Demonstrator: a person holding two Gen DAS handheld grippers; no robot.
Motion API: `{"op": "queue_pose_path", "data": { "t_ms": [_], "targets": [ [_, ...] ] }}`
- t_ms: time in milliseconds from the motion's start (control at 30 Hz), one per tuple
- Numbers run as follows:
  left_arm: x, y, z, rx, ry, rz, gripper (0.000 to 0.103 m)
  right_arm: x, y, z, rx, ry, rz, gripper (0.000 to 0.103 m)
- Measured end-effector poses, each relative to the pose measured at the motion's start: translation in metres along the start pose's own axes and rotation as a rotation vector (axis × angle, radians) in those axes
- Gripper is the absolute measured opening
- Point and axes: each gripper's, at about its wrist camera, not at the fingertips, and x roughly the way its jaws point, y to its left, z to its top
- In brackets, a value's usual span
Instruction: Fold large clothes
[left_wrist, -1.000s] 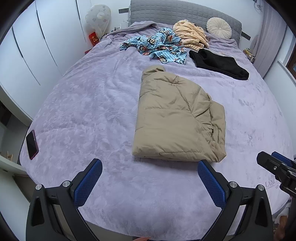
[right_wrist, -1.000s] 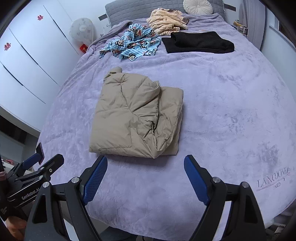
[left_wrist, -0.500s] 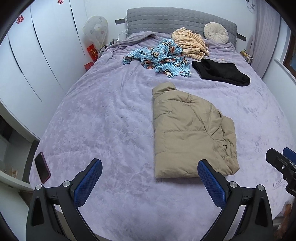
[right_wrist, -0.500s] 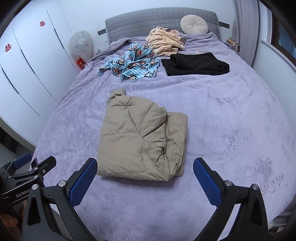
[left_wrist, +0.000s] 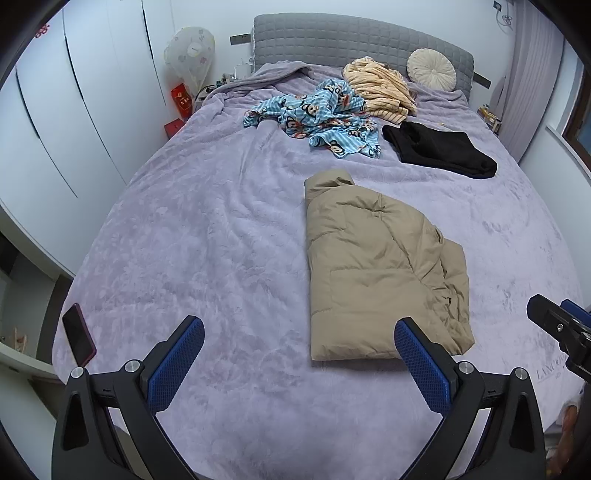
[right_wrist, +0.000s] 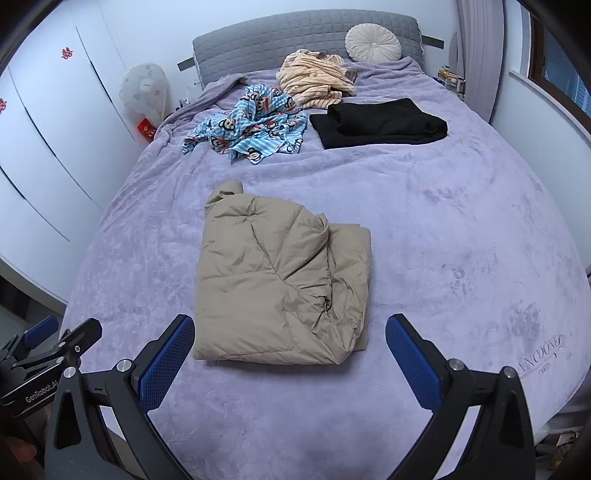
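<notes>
Folded tan puffer jacket (right_wrist: 280, 284) flat on purple bed (right_wrist: 443, 229), just ahead of right hand-held gripper (right_wrist: 290, 356), ahead-right of left hand-held gripper (left_wrist: 299, 360). Both hand-held grippers spread wide, gripping nothing, above bed's near edge. Farther ahead: blue monkey-print garment (left_wrist: 325, 118), black garment (left_wrist: 439, 147), striped peach garment (left_wrist: 380, 88). Phone (left_wrist: 78, 334) far left.

Home bedroom: a bed (right_wrist: 461, 206) with grey padded headboard (right_wrist: 306, 35); white wardrobe doors (right_wrist: 48, 122) left of the bed, curtained window (right_wrist: 480, 55) to its right.
</notes>
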Motion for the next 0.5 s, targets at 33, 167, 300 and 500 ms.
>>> {"op": "queue_pose_path", "data": {
  "t_ms": [33, 167, 300, 500],
  "targets": [
    [0.0, -0.0007, -0.0008, 0.002, 0.0, 0.001, 0.103, 0.0, -0.0003, 0.0002, 0.0, 0.0, 0.0, 0.103],
    [-0.0002, -0.0011, -0.0016, 0.001, 0.0, 0.002, 0.103, -0.0001, -0.0022, 0.0003, 0.008, 0.002, -0.001, 0.103],
    [-0.0001, -0.0011, -0.0013, 0.002, 0.001, 0.002, 0.103, -0.0004, -0.0038, 0.0009, 0.004, 0.0, -0.001, 0.103],
    [-0.0005, -0.0013, -0.0012, 0.0, 0.0, 0.002, 0.103, -0.0006, -0.0048, 0.0005, 0.006, -0.001, -0.003, 0.103]
  ]
}}
